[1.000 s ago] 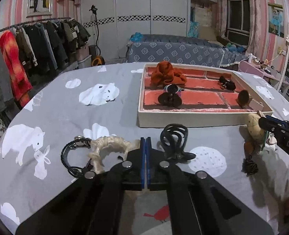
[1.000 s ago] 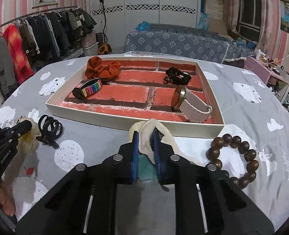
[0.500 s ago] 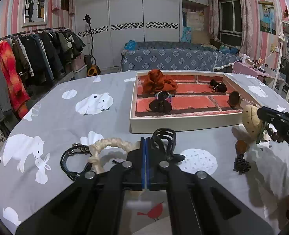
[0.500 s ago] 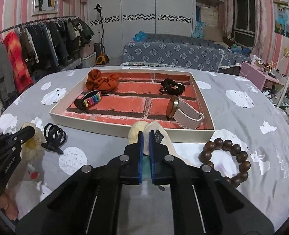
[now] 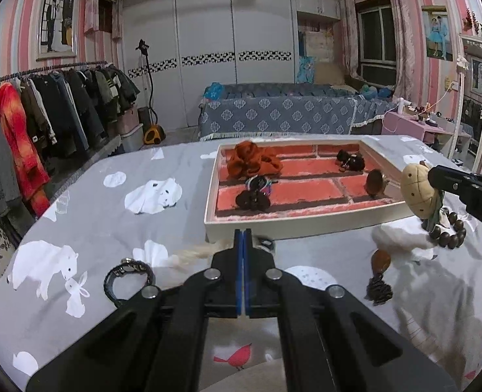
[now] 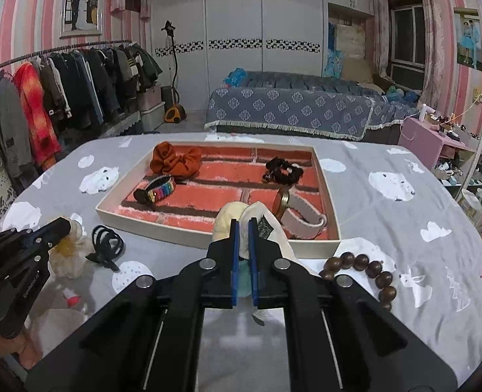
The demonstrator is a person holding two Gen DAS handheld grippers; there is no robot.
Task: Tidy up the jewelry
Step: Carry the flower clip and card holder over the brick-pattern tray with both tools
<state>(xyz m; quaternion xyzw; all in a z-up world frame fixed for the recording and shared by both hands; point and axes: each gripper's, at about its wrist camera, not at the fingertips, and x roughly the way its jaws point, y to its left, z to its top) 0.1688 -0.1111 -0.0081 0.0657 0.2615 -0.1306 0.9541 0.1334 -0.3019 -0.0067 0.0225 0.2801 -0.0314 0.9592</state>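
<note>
My right gripper (image 6: pixel 243 228) is shut on a cream cloth ornament (image 6: pixel 237 217) and holds it above the table, just short of the tray's near wall. From the left wrist view the ornament (image 5: pixel 417 192) hangs at the right gripper's tip. The brick-patterned tray (image 6: pixel 162 219) holds an orange scrunchie (image 6: pixel 175 161), a rainbow bracelet (image 6: pixel 157 191), a black scrunchie (image 6: pixel 283 171) and a watch (image 6: pixel 298 215). My left gripper (image 5: pixel 242 233) is shut and empty, over a cream braided bracelet (image 5: pixel 195 253) and a black hair claw (image 6: pixel 107 245).
A brown bead bracelet (image 6: pixel 365 271) lies right of the held ornament. A black ring bracelet (image 5: pixel 126 277) and a dark tassel charm (image 5: pixel 378 281) lie on the grey printed tablecloth (image 5: pixel 110 222). A clothes rack and a bed stand beyond the table.
My right gripper has closed on the cream ornament and lifted it up off the cloth. My left gripper has risen and tilted up, staying shut.
</note>
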